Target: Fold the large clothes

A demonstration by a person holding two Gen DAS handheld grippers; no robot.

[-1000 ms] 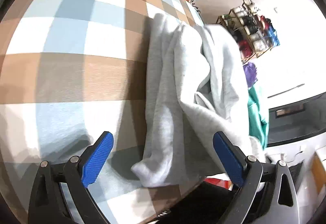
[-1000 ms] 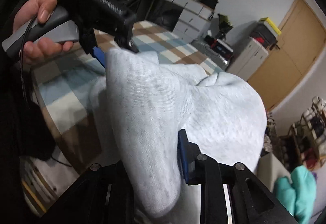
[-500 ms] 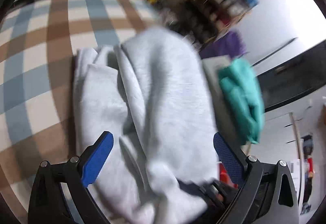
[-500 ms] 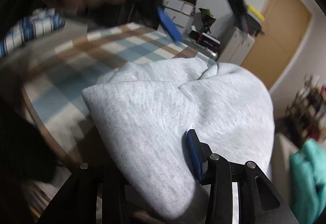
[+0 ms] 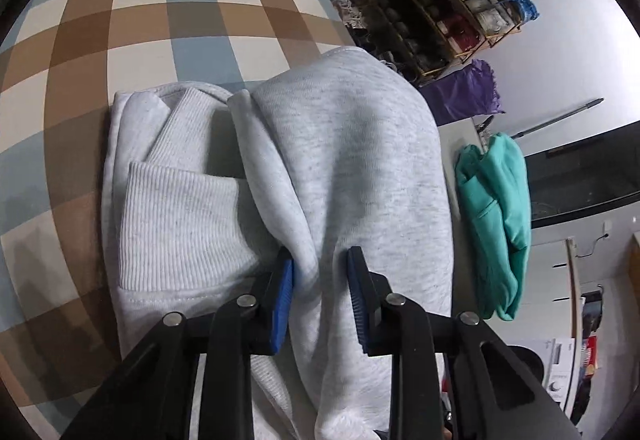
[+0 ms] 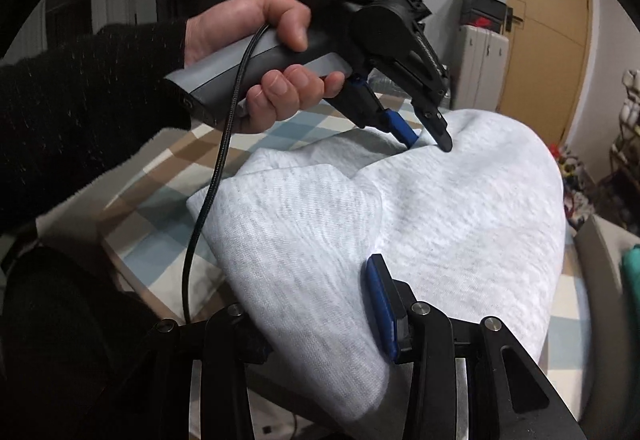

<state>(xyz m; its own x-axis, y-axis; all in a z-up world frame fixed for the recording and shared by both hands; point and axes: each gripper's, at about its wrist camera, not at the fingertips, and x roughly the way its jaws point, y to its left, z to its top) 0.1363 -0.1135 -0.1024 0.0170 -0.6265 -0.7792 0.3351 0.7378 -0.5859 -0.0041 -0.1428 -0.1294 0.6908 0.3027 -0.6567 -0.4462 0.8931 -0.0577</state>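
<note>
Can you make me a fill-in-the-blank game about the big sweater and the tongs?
1. The left tongs are pinching a fold of the ____ sweatshirt.
2. The sweatshirt lies on a ____ tablecloth.
3. Off to the side sits a folded garment colored ____.
4. The right tongs are shut on the ____.

Missing words: grey; checkered; teal; sweatshirt

A grey sweatshirt (image 6: pixel 440 207) fills the middle of the frame, heaped on a checked tablecloth (image 6: pixel 160 199). At the bottom, the right gripper (image 6: pixel 320 304) is clamped on its near edge. At upper centre, the hand-held left gripper (image 6: pixel 430 139) pinches a fold.
</note>
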